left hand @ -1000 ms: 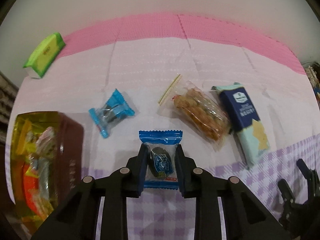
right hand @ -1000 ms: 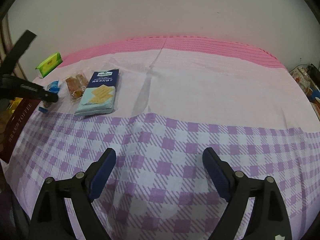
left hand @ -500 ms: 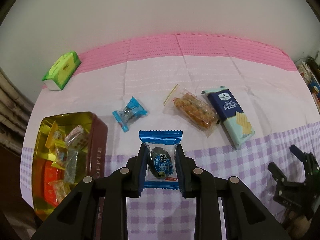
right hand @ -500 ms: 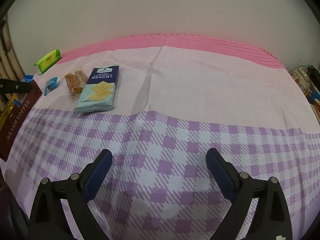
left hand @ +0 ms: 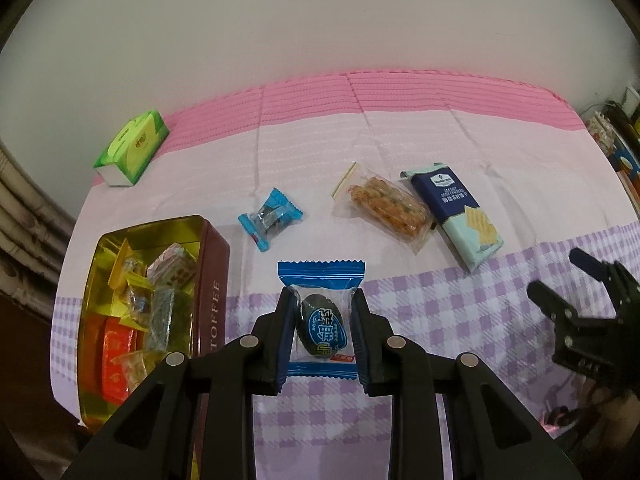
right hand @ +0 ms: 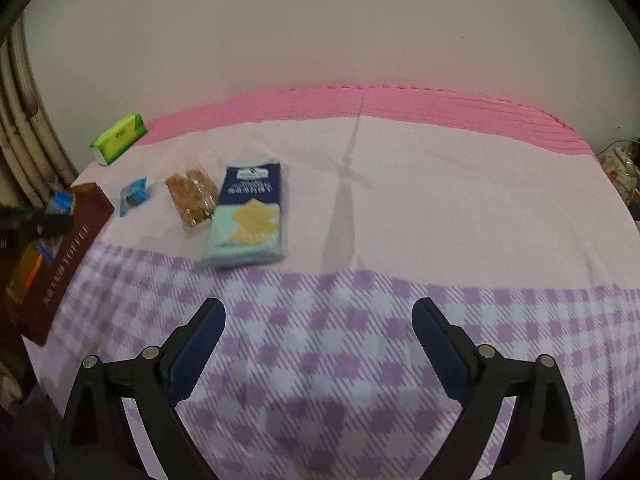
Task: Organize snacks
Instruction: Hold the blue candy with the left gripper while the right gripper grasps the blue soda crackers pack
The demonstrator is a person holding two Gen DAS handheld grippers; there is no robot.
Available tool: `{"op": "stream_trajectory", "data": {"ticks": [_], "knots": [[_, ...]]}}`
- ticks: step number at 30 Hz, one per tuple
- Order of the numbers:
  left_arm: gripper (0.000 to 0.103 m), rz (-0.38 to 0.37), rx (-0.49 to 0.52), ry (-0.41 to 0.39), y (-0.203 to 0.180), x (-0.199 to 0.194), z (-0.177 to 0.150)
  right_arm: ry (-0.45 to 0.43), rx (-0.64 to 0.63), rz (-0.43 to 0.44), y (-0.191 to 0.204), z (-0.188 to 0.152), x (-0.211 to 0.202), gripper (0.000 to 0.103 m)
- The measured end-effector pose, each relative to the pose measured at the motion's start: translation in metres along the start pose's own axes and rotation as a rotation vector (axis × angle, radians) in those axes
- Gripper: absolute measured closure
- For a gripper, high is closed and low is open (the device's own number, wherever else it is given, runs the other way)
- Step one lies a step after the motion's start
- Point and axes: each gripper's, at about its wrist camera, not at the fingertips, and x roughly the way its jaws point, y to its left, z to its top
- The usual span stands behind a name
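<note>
My left gripper (left hand: 322,300) is shut on a blue-edged clear packet with a dark candy (left hand: 320,326), held above the cloth just right of the open toffee tin (left hand: 210,280). The tin (right hand: 68,256) holds several wrapped sweets. On the pink cloth beyond lie a small blue-wrapped candy (left hand: 270,218), a clear bag of fried snacks (left hand: 386,208) and a navy-and-mint cracker pack (left hand: 456,214). My right gripper (right hand: 318,310) is open over the purple checks with nothing between its fingers; the cracker pack (right hand: 246,220) lies ahead to its left. The right gripper also shows at the left wrist view's right edge (left hand: 560,284).
A green tissue pack (left hand: 132,148) sits at the far left near the wall. The bed's left edge runs beside the tin. Clutter stands past the right edge (right hand: 620,168).
My left gripper rose and drew back with the packet, so the tin and snacks look smaller and farther. My right gripper opened a little wider and shifted slightly.
</note>
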Motion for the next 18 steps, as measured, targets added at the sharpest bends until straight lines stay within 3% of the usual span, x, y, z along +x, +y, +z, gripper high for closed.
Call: {"op": "stream_trajectory", "data": {"ticks": [18], "knots": [[0.075, -0.031, -0.013, 0.025, 0.011, 0.001, -0.005, 0.035, -0.147, 0.031, 0.048, 0.041, 0.044, 0.010]]}}
